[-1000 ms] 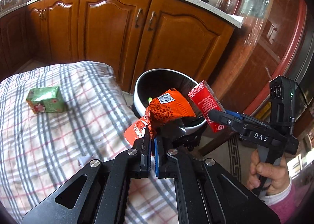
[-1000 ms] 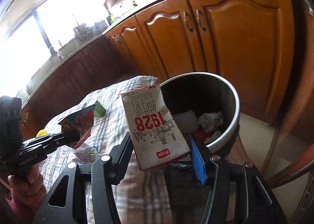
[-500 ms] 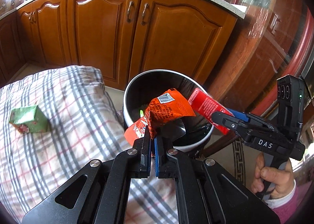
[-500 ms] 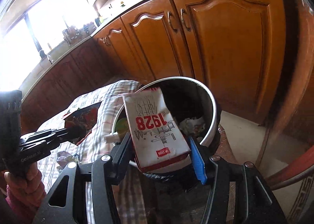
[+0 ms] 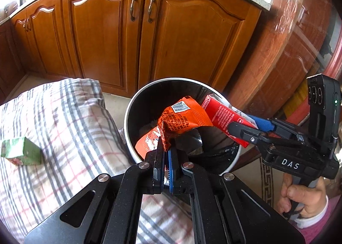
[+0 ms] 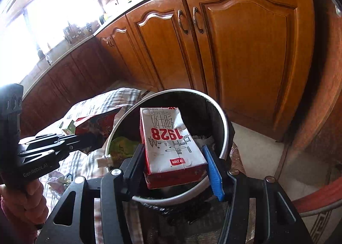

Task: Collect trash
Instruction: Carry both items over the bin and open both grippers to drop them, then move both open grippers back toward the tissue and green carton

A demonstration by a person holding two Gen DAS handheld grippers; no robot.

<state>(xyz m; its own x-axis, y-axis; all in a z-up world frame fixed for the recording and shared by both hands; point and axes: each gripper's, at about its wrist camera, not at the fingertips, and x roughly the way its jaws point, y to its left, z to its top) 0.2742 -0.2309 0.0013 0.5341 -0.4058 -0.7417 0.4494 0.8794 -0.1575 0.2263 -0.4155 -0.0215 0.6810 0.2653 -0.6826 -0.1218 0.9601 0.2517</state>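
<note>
My left gripper (image 5: 165,149) is shut on an orange snack wrapper (image 5: 181,119) and holds it over the open mouth of the round trash bin (image 5: 136,102). My right gripper (image 6: 174,156) is shut on a red and white milk carton (image 6: 168,143) marked 1928, held over the same bin (image 6: 222,115). In the left wrist view the right gripper (image 5: 245,126) comes in from the right with the carton (image 5: 222,115). In the right wrist view the left gripper (image 6: 85,139) holds the wrapper (image 6: 96,122) at the bin's left rim. Trash lies inside the bin.
A plaid cloth (image 5: 53,137) covers the table left of the bin, with a green carton (image 5: 21,152) on it. Crumpled trash (image 6: 57,179) lies on the cloth. Wooden kitchen cabinets (image 5: 139,36) stand behind the bin. A round wooden table edge (image 6: 316,199) is at the right.
Both grippers have moved forward toward the bin with their loads. The wrapper and the carton now hang over the bin's mouth. The green carton has slid toward the left edge of view.
</note>
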